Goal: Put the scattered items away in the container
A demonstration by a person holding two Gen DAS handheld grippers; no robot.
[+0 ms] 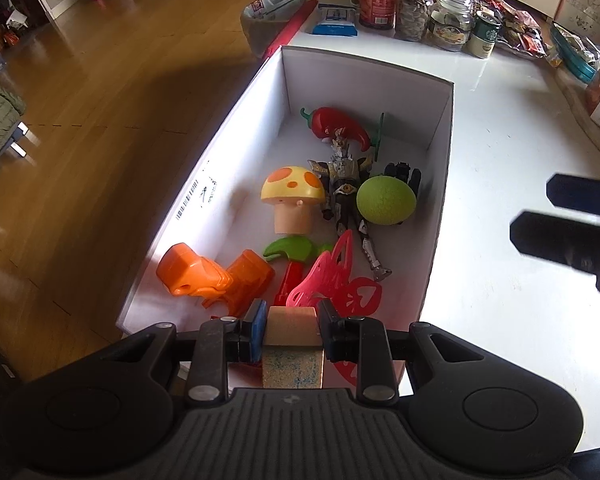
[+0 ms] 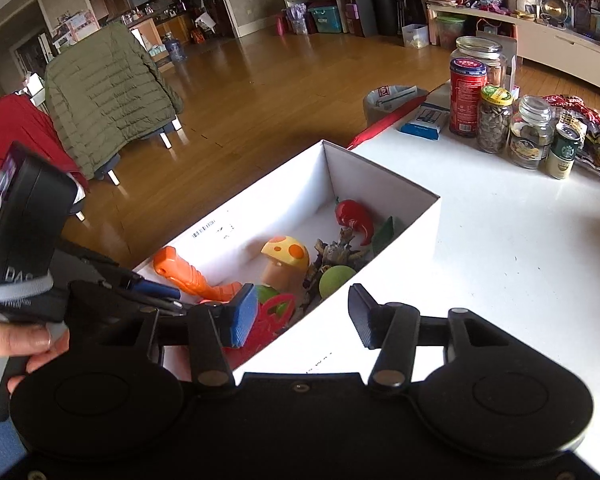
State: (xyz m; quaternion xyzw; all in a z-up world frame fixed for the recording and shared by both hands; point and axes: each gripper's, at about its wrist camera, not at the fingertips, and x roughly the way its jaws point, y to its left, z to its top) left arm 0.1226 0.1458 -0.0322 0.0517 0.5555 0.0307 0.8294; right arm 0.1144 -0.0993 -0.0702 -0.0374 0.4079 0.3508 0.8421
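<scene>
Currently: left tongs point(image 1: 292, 330) clenched on wooden block point(image 1: 292, 350), poised over white box point(image 1: 439, 184) for dropping in; right tongs point(image 2: 301, 316) released, empty, alongside.

left tongs point(image 1: 292, 334) clamp wooden block point(image 1: 292, 347) | above white box point(image 1: 439, 216) | toys inside

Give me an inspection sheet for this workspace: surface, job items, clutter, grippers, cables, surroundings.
Surface: white table, bare near the box.
Job's things: white box holds mushroom, pepper, green ball, robot figure, orange toy, butterfly; wooden block is over the box.
Clutter: jars and cans at the table's far end.
Grippers: left gripper shut on the block; right gripper open, empty.
Cables: nothing seen.
Surroundings: wood floor, jacket.
</scene>
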